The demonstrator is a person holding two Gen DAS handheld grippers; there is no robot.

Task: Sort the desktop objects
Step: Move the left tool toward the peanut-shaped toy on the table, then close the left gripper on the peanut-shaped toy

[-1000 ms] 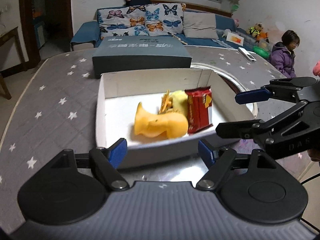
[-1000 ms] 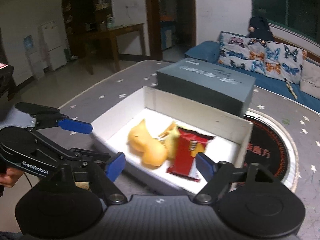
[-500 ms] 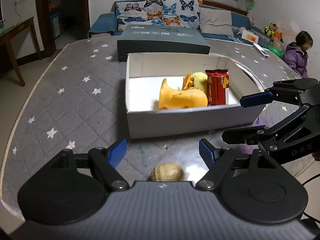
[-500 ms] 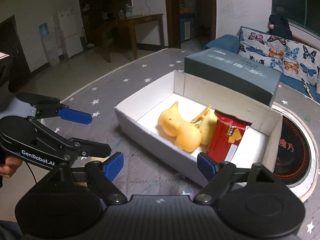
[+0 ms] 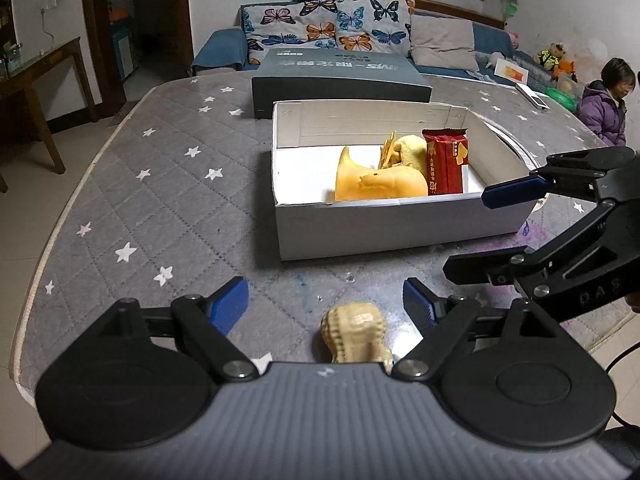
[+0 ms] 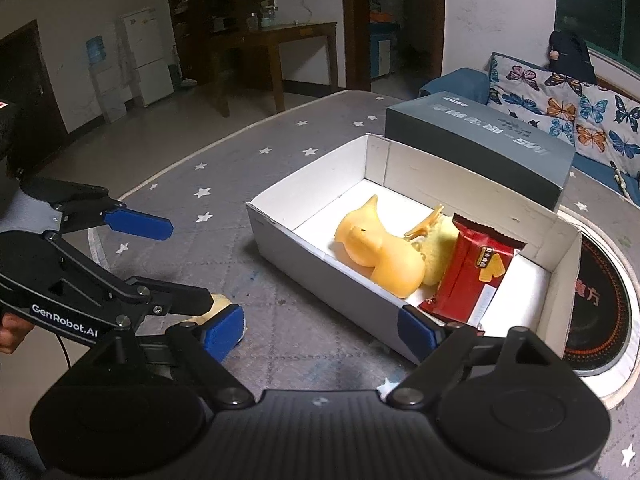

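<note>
1. Your left gripper (image 5: 325, 298) has its jaws wide apart and holds nothing. The peanut-shaped toy (image 5: 355, 337) lies on the table (image 5: 132, 208) right between them, close to the gripper body.
2. Your right gripper (image 6: 320, 330) is also spread wide and carries nothing; it hangs just in front of the near wall of the white box (image 6: 320, 276).
3. The likely step is picking up the peanut toy with the left. Judged from this moment only: lower so both pads bracket the narrow waist, then close. The bulged ends look prone to slipping out of a tip pinch.
4. The toy sits deep between the jaws, so ease back slightly or drop straight down; pushing forward would probably shove it along the quilted cover.
5. Keep the right gripper where it is, clear of the left one's path. In the left view they are already near each other.
6. The white box holds a yellow duck toy (image 5: 378, 182), a pale yellow toy (image 5: 412, 152) and a red snack packet (image 5: 446, 162), bunched toward its right half. The left half of the floor is bare, a good drop spot.
7. The grey box (image 5: 340, 80) stands touching or just behind the white box; don't clip it.
</note>
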